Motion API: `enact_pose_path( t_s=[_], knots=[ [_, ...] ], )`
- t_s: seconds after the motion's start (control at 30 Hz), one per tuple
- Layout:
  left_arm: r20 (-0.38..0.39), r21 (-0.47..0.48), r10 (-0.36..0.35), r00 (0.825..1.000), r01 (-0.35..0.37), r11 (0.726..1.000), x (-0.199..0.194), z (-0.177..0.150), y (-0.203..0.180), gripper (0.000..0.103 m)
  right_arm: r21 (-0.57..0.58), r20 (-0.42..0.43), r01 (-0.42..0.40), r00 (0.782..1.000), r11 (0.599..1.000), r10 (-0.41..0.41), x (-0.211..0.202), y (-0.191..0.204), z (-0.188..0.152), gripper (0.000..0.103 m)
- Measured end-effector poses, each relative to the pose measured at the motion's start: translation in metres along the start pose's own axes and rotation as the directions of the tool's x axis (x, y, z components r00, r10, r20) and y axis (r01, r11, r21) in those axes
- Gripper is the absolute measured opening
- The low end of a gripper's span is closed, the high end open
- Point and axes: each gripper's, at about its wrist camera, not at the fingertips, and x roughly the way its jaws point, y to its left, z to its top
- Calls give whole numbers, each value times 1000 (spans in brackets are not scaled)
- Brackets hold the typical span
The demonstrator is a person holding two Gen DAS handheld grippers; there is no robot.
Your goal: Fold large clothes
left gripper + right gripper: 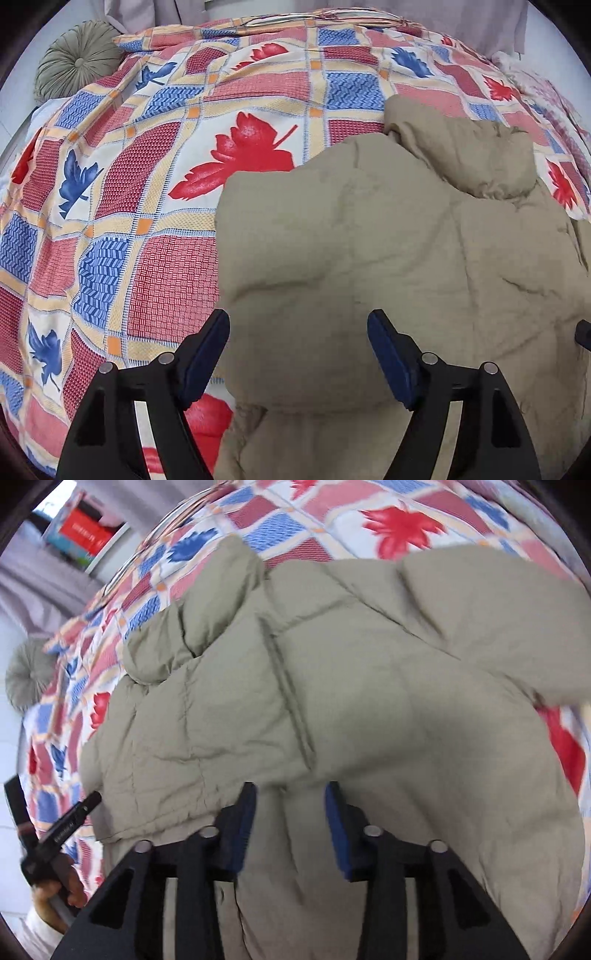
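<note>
On the patterned bedspread (155, 177) lies a puffy khaki jacket (332, 686), crumpled, its zip line running away from the right gripper (290, 825), which hangs nearest, straight above the hem, jaws apart and empty; the left gripper (298, 356) hovers released over the jacket's edge

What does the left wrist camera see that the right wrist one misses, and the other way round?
Only the left view shows the left tongs from behind, standing open over the jacket's edge, and a pale floral cloth at far right. Only the right view shows the right tongs, a sleeve, a red box and a hand. Both show the beige jacket, the leaf-patterned bedspread and the round cushion.
</note>
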Motion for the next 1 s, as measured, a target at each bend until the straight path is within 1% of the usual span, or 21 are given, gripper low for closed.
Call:
enact_pose_path(
  t_s=[0.07,0.13,0.3,0.33,0.37,0.4,0.43,0.53,0.67,0.73,0.8,0.87,0.93,1.0],
  knots=[
    [-7,33,-12,1000,13,999,-12,-9,-16,78,50,-11,-12,1000,999,12,-14,-20,-11,54],
    [-27,54,-34,999,35,998,-21,-18,-34,78,87,-22,-15,1000,996,17,-21,-35,-21,63],
    [-74,72,-107,991,113,991,-35,-34,-81,78,192,-30,-21,999,981,28,-42,-78,-40,66],
    [-83,77,-119,989,126,989,-37,-37,-91,78,211,-27,-21,999,977,28,-45,-86,-43,68],
    [-89,81,-126,988,133,988,-38,-40,-102,83,229,-22,-23,999,973,29,-49,-94,-44,70],
    [-98,85,-130,987,139,987,-39,-42,-111,102,241,-19,-25,999,970,30,-53,-99,-47,75],
    [-106,89,-129,986,139,986,-40,-44,-120,103,257,-12,-29,999,966,33,-58,-109,-48,77],
    [-120,122,-142,983,157,980,-41,-48,-148,103,280,1,-25,1000,960,26,-68,-127,-49,78],
    [-143,131,-165,976,184,974,-44,-55,-180,103,281,18,4,1000,960,-10,-81,-149,-44,80],
    [-147,139,-157,977,178,974,-44,-57,-193,103,294,26,0,1000,956,-8,-87,-165,-39,80],
    [-131,162,-109,985,129,978,-44,-59,-207,103,327,36,-17,999,945,5,-90,-180,-34,81],
    [-127,195,-86,988,110,975,-41,-61,-219,103,368,53,-14,999,930,-6,-94,-196,-29,81],
    [-139,202,-81,987,108,973,-38,-62,-227,103,391,75,-23,997,920,-7,-99,-211,-26,81],
    [-164,201,-95,982,127,971,-34,-63,-235,103,413,97,-42,995,910,1,-102,-227,-21,81]
  ],
)
